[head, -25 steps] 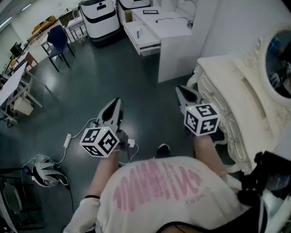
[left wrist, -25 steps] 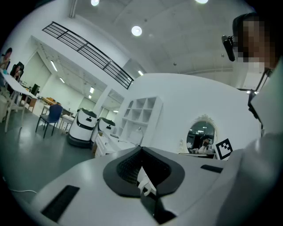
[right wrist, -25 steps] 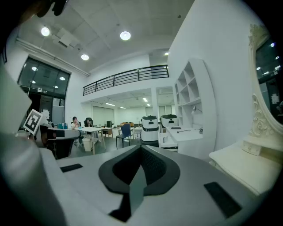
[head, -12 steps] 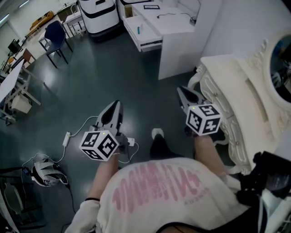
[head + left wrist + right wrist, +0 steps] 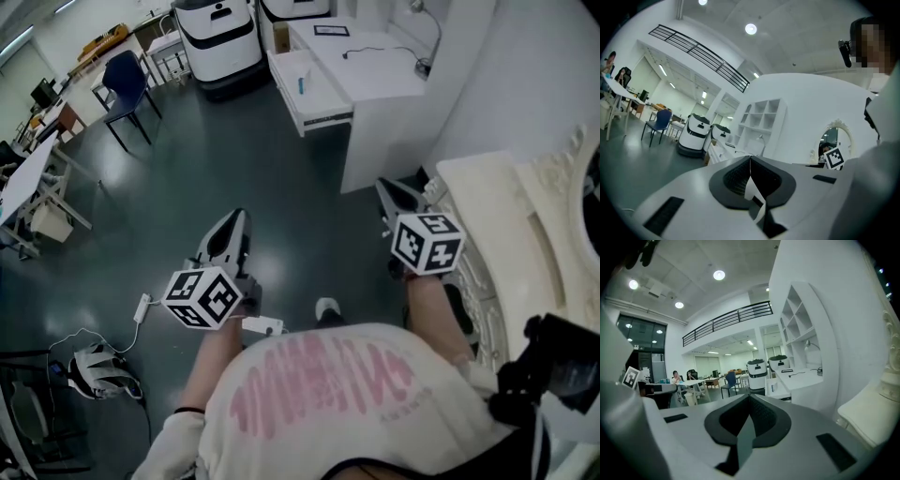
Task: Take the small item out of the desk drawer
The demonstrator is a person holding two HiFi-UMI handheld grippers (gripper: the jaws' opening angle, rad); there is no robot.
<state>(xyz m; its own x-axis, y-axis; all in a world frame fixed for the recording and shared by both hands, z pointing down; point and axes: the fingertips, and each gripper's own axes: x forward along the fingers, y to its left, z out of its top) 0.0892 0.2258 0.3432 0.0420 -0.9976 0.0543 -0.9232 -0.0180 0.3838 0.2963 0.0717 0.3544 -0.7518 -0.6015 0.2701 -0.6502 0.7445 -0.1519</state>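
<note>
A white desk (image 5: 377, 70) stands ahead at the far middle, its drawer (image 5: 314, 101) pulled open to the left. A small blue item (image 5: 302, 83) lies in that drawer. My left gripper (image 5: 235, 219) is held over the dark floor, shut and empty, well short of the desk. My right gripper (image 5: 385, 187) is held beside the desk's near corner, also shut with nothing in it. In the right gripper view the desk (image 5: 802, 377) and its drawer (image 5: 776, 386) lie ahead past the closed jaws of the right gripper (image 5: 749, 397). The left gripper (image 5: 750, 158) also shows closed jaws.
An ornate cream dresser (image 5: 525, 234) with a mirror stands close on the right. Two white robots (image 5: 220, 33) stand behind the desk. A blue chair (image 5: 127, 80) and tables (image 5: 28, 169) are at the left. A power strip (image 5: 261, 325) and cable lie on the floor by my feet.
The person has stepped forward; the desk and open drawer sit lower and nearer in the head view. Both grippers keep their pose and stay shut.
</note>
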